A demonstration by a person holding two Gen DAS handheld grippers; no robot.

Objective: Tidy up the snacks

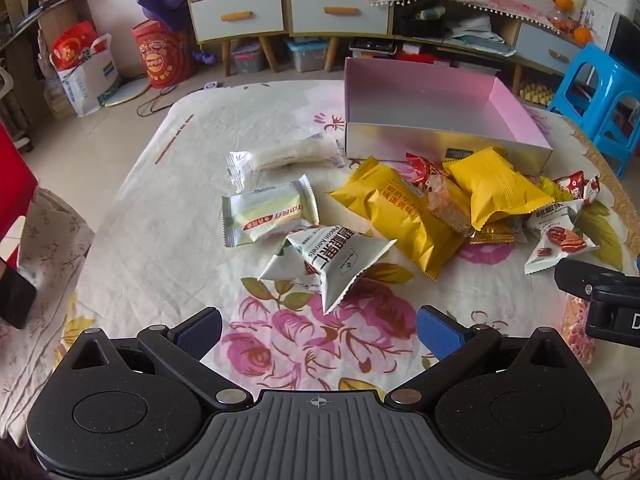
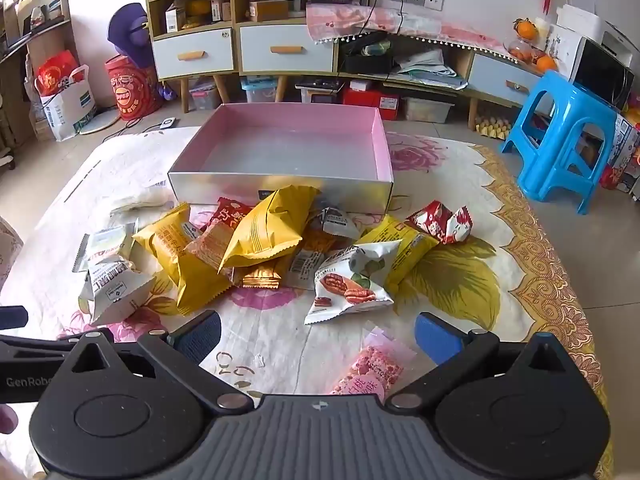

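Pink crinkly packet (image 2: 370, 372) beneath spread right claw (image 2: 318, 336).

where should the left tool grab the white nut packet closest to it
Best guess: take the white nut packet by its puffed middle, coming down from above and the near side with the left tool. It stands tented with its crimped edge pointing at the tool; the body gives more to pinch than that thin edge.
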